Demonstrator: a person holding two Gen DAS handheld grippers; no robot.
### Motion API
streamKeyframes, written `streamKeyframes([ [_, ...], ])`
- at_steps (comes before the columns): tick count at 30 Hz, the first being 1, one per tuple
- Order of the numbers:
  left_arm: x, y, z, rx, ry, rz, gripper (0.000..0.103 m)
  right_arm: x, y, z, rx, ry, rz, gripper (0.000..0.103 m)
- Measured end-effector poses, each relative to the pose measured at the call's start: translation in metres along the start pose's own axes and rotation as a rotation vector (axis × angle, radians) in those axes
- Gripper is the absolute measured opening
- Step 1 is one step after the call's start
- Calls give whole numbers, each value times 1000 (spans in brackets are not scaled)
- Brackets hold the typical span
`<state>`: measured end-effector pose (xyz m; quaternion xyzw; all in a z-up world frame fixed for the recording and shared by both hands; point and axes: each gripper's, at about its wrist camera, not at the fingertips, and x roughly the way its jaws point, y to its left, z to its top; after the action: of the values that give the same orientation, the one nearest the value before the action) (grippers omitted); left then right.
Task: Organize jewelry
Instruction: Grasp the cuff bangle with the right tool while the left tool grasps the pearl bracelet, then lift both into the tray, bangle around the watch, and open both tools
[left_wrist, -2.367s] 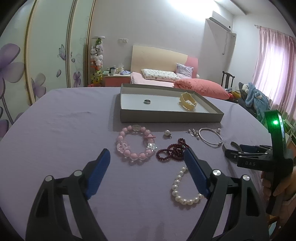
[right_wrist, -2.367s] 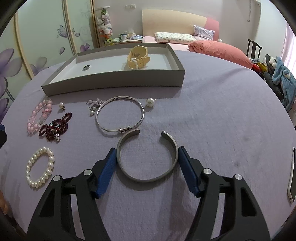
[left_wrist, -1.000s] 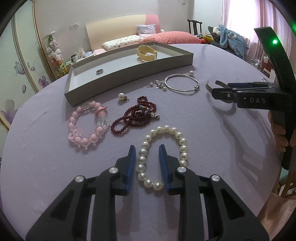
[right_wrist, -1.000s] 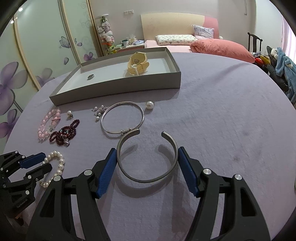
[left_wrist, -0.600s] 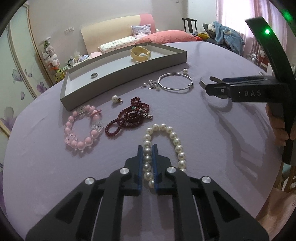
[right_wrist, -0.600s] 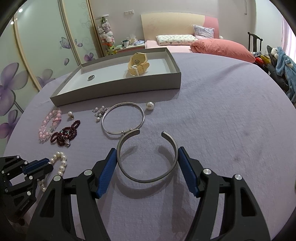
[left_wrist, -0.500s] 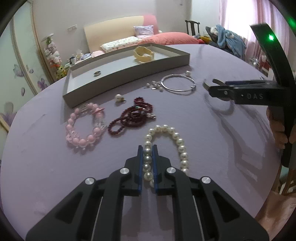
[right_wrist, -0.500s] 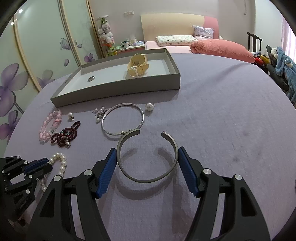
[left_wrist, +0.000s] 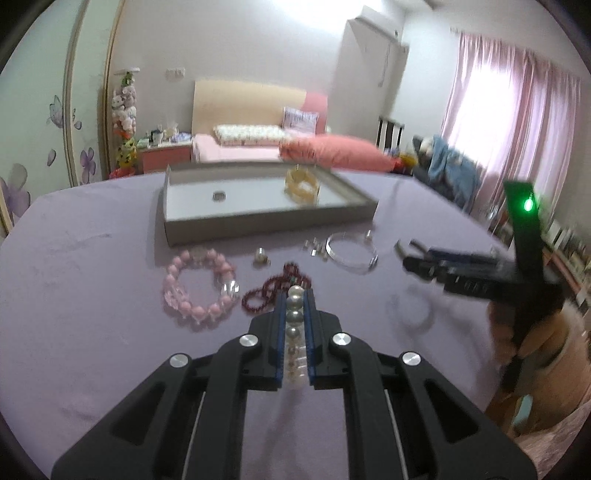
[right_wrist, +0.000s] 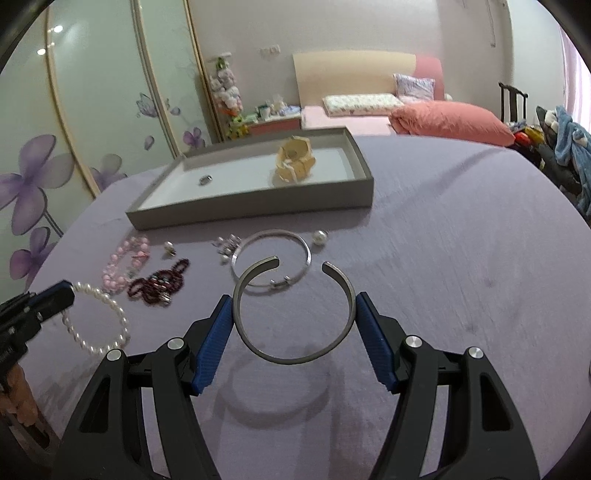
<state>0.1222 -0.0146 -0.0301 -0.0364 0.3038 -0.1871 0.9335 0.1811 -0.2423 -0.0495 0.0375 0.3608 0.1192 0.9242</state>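
Observation:
My left gripper (left_wrist: 295, 295) is shut on a white pearl bracelet (left_wrist: 294, 317) and holds it above the purple table; the bracelet hangs from it in the right wrist view (right_wrist: 99, 321). My right gripper (right_wrist: 293, 314) is shut on an open silver cuff bangle (right_wrist: 293, 347), lifted off the cloth with its shadow below. The grey jewelry tray (right_wrist: 258, 206) at the back holds a ring (right_wrist: 205, 180) and a cream watch (right_wrist: 295, 158). On the table lie a pink bead bracelet (left_wrist: 199, 284), a dark red bead strand (left_wrist: 269, 291), a thin silver bangle (right_wrist: 273, 258) and loose pearls (right_wrist: 319, 237).
A small pearl charm (left_wrist: 260, 255) and a cluster of small earrings (right_wrist: 227, 247) lie in front of the tray. The table's right edge drops off near my right hand (left_wrist: 517, 332). A bed (left_wrist: 280, 147) stands behind the table.
My left gripper closed on the pearl bracelet and lifted it off the table. My right gripper raised the cuff bangle a little above the cloth.

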Motion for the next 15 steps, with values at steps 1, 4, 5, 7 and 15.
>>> streamKeyframes([
  [1, -4, 1, 2, -12, -20, -5, 10, -3, 3, 0, -6, -18, 6, 67],
  [4, -13, 4, 6, -40, -61, -12, 10, -11, 7, -1, -16, -57, 16, 67],
  [5, -16, 5, 7, -49, -71, -12, 10, -14, 9, -2, -19, -75, 22, 67],
  [7, -21, 7, 9, -65, -87, -12, 10, -21, 13, -3, -26, -107, 33, 67],
  [15, -31, 8, 10, -82, -113, -13, 10, -36, 26, -6, -66, -189, 58, 67],
])
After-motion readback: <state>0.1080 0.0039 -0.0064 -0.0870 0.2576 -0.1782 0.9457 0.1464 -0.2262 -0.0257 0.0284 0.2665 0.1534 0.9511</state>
